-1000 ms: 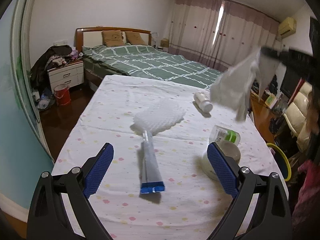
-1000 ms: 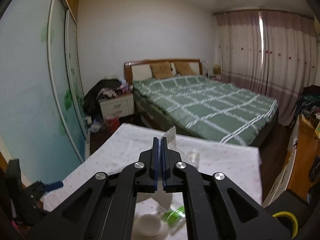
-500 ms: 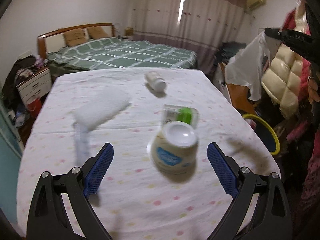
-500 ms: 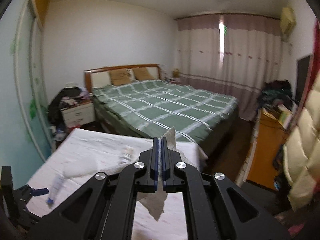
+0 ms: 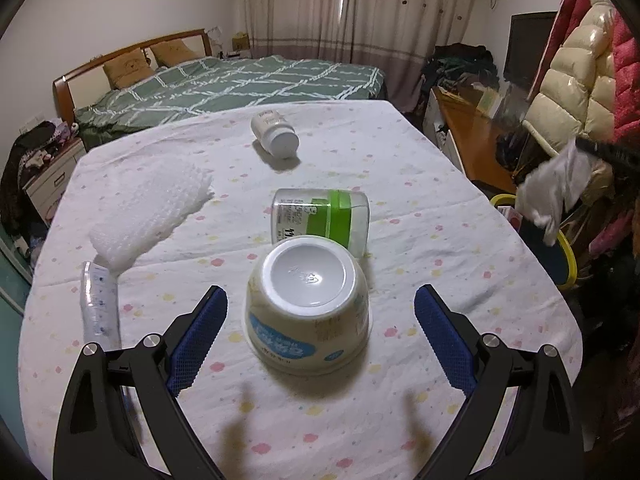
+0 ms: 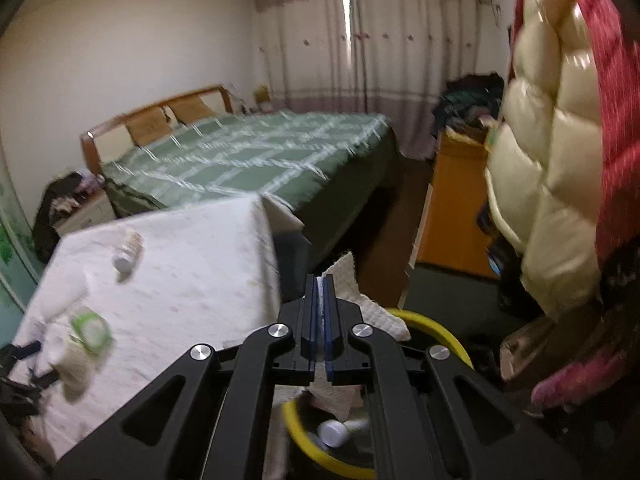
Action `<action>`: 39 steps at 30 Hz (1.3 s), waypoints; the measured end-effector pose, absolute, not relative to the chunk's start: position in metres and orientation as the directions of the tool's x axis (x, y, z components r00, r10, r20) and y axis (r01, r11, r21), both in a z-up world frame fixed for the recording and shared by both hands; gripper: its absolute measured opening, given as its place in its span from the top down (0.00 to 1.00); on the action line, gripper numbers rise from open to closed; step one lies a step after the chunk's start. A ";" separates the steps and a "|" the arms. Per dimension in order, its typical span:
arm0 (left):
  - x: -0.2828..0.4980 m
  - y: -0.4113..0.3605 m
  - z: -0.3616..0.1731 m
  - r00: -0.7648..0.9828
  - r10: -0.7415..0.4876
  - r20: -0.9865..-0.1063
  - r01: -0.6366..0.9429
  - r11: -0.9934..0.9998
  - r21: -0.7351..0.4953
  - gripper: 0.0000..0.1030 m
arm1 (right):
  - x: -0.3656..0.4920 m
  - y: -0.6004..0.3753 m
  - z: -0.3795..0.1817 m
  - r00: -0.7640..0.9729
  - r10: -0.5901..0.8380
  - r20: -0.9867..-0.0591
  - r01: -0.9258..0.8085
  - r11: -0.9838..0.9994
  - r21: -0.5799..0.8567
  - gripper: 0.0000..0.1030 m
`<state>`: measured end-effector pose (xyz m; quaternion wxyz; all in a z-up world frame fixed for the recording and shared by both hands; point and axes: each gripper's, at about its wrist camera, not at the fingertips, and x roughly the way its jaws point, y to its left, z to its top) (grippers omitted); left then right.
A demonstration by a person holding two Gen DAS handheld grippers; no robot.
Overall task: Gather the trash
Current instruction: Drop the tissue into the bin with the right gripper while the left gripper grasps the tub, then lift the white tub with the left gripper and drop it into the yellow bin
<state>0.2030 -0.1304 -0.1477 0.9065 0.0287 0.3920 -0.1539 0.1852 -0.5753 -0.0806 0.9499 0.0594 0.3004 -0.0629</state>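
Observation:
My left gripper (image 5: 320, 320) is open, its blue pads on either side of an upturned white paper bowl (image 5: 306, 306) on the table. Behind the bowl lie a clear jar with a green band (image 5: 320, 216), a white pill bottle (image 5: 274, 136), a white foam net (image 5: 152, 208) and a squeezed tube (image 5: 100, 304). My right gripper (image 6: 319, 292) is shut on a white paper towel (image 6: 360, 304), held over the yellow-rimmed trash bin (image 6: 440, 332) beside the table. The towel also shows in the left wrist view (image 5: 556, 188), with the bin (image 5: 568, 252) below it.
The table has a white spotted cloth (image 5: 440, 208). A green bed (image 5: 240, 84) stands behind it. Puffy jackets (image 6: 552, 140) hang at the right, close to the bin. A wooden desk (image 5: 472, 132) stands right of the table. A white bottle (image 6: 332, 432) lies in the bin.
My left gripper swung right from the tube and closed in on the upturned bowl. My right gripper carried the paper towel off the table, rightward and down over the bin.

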 end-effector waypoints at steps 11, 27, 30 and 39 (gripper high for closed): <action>0.227 -0.142 -0.164 0.626 -0.201 -0.753 0.290 0.957 -0.015 0.09 | 0.182 -0.600 -0.122 0.789 -0.101 -0.606 0.210 0.971 0.112 0.67; 0.240 -0.134 -0.173 0.617 -0.201 -0.761 0.251 0.967 -0.052 0.23 | 0.171 -0.605 -0.134 0.786 -0.065 -0.615 0.202 0.967 0.156 0.66; 0.233 -0.136 -0.164 0.623 -0.216 -0.752 0.267 0.962 -0.056 0.23 | 0.163 -0.605 -0.131 0.793 -0.067 -0.606 0.202 0.967 0.157 0.66; 0.199 -0.156 -0.124 0.653 -0.281 -0.703 0.335 0.940 -0.064 0.23 | 0.132 -0.606 -0.133 0.800 -0.075 -0.595 0.206 0.966 0.156 0.66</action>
